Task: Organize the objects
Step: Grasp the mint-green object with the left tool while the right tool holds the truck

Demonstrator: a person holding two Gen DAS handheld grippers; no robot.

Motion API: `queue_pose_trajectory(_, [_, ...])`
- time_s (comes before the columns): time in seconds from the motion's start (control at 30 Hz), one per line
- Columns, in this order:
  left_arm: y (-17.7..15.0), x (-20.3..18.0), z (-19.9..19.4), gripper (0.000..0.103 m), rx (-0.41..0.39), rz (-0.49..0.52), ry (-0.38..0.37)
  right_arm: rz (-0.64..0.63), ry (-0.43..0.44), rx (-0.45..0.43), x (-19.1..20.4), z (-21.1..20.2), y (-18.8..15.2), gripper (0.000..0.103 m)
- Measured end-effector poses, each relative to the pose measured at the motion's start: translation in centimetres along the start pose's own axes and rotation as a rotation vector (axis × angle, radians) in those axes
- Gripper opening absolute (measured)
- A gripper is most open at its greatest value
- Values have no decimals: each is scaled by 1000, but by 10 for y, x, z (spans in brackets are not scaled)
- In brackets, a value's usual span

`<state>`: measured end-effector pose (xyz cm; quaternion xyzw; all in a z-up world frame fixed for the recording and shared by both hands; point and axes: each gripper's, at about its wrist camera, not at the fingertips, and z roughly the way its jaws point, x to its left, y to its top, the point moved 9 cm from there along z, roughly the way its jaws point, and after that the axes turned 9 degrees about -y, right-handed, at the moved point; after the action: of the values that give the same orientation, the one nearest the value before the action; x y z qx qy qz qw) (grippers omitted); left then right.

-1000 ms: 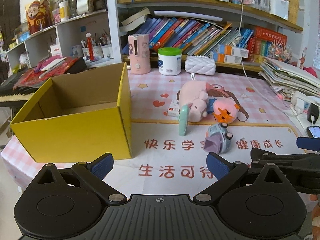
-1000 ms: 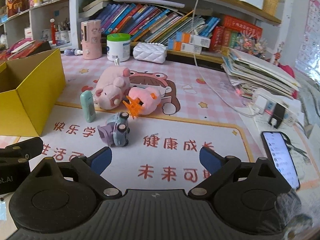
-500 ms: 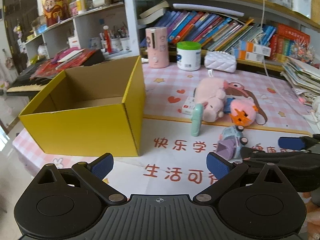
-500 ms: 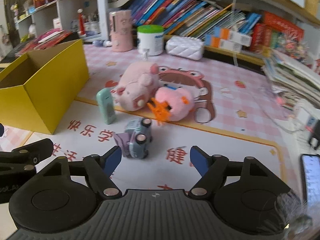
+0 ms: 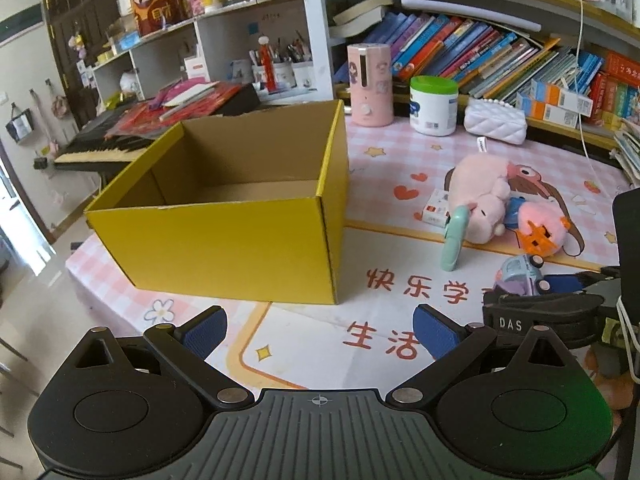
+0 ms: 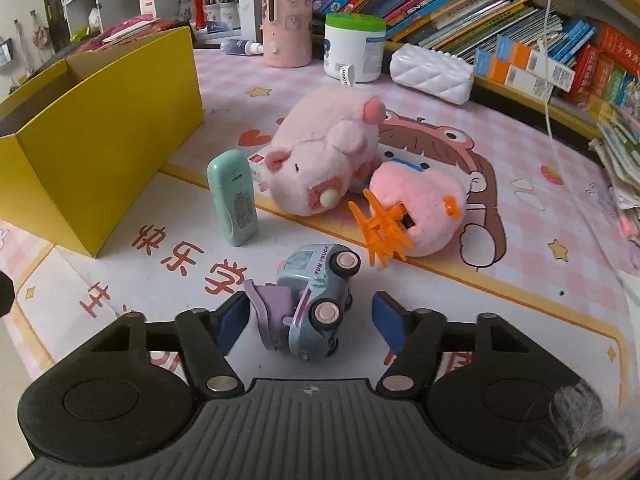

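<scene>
An open yellow cardboard box stands on the mat, also at the left of the right wrist view; what shows of its inside is bare. A small blue toy truck lies on its side between the open fingers of my right gripper, not clamped. Beyond it lie a pink plush pig, a pink plush with orange feet and a mint green case standing upright. My left gripper is open and empty in front of the box.
A small white and red box lies by the pig. A pink dispenser, a green-lidded tub and a white quilted pouch stand at the back under bookshelves. Paper stacks lie at the right edge.
My right gripper moved forward and down until its fingers are on either side of the toy truck. My left gripper swung left, bringing the yellow box to the centre of its view.
</scene>
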<state>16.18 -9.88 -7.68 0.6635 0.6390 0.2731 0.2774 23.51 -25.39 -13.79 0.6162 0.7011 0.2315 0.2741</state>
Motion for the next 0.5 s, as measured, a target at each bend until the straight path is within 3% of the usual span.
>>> queue_pose_trajectory(0.17, [9, -23, 6, 99, -31, 61, -51, 64, 16, -17, -18, -10, 4, 43])
queue_pose_trajectory(0.3, [19, -44, 12, 97, -61, 88, -97, 139, -27, -48, -47, -27, 7, 43])
queue_pose_trajectory(0.5, [26, -75, 49, 88, -15, 58, -200, 170, -88, -78, -83, -45, 5, 43])
